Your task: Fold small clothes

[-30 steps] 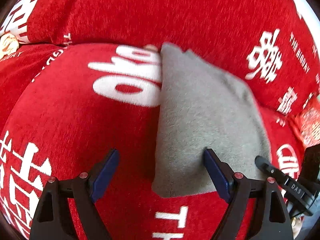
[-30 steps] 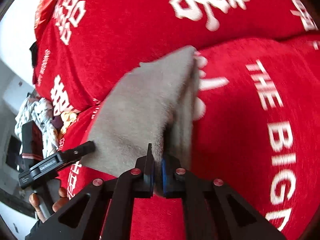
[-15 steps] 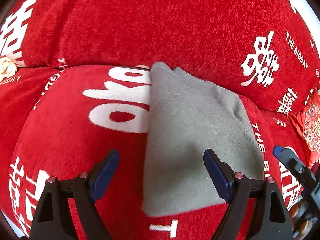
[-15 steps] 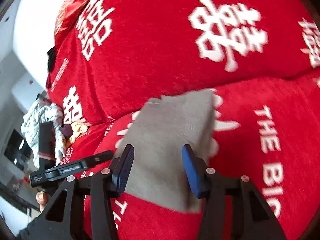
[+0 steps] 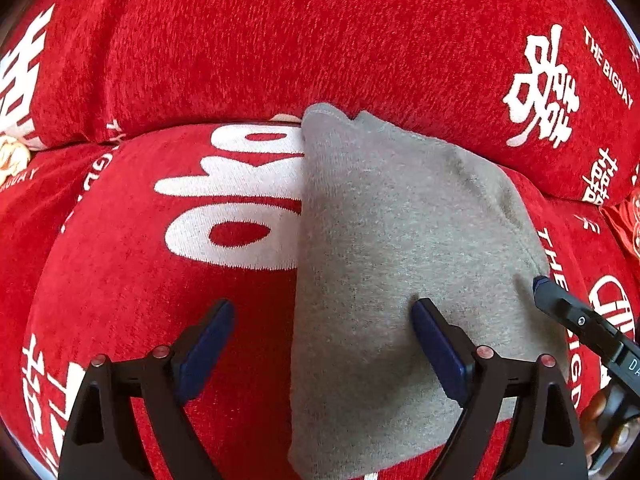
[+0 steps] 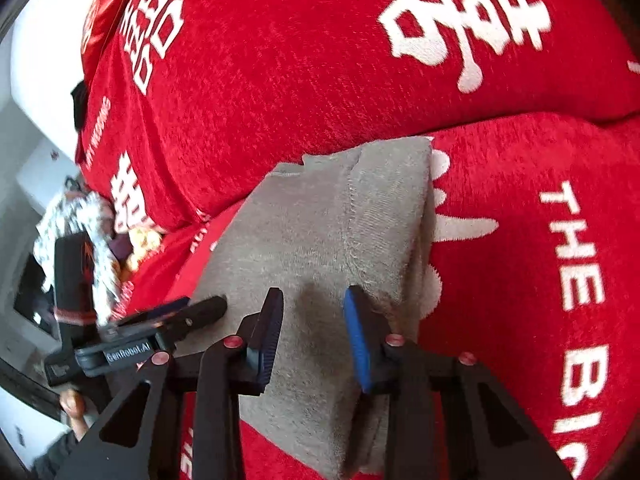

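A folded grey garment [image 5: 392, 264] lies flat on a red seat cushion [image 5: 132, 280] with white lettering. My left gripper [image 5: 322, 316] is open and empty, hovering over the garment's near left edge. The right gripper's finger tip [image 5: 560, 304] shows at the garment's right side. In the right wrist view the grey garment [image 6: 320, 236] lies folded with a seam across it. My right gripper [image 6: 312, 300] is open and empty, low over its near end. The left gripper [image 6: 160, 320] shows at the left.
A red back cushion [image 5: 320, 32] with white characters rises just behind the garment. A pile of patterned cloth [image 6: 80, 224] lies at the seat's far left end. A white wall [image 6: 24, 100] stands beyond it.
My right gripper opened and let go of the grey garment, which now lies flat. Then it moved closer over the garment. My left gripper stayed open and shifted slightly.
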`<state>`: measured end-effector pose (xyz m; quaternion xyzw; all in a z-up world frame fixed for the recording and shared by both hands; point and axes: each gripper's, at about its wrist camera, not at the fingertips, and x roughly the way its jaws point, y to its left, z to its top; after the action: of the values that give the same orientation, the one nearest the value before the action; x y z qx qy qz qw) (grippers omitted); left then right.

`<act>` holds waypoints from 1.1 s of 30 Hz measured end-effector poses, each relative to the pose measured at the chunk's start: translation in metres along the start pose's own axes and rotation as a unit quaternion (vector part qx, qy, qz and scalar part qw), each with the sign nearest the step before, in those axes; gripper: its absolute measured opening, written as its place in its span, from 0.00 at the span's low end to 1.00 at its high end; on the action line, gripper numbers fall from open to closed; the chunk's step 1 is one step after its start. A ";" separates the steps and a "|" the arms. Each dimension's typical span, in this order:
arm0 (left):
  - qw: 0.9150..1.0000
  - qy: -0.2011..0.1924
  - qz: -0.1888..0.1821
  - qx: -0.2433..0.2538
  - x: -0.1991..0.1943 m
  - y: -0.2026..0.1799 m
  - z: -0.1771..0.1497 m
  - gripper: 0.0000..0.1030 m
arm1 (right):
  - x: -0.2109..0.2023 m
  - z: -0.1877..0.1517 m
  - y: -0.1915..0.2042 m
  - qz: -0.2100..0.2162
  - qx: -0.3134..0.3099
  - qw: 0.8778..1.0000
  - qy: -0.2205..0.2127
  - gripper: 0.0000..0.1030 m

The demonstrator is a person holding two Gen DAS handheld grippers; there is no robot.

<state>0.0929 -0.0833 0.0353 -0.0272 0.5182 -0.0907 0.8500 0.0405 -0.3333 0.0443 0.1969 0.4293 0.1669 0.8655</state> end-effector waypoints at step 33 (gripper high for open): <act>0.994 0.067 -0.069 -0.057 0.018 0.102 0.063 0.99 | -0.052 0.038 -0.099 -0.085 0.076 0.993 0.009 0.75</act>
<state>0.1694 0.0109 0.0338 -0.1058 0.5748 -0.1213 0.8023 0.0534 -0.4507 0.0530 0.2239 0.4633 0.0611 0.8553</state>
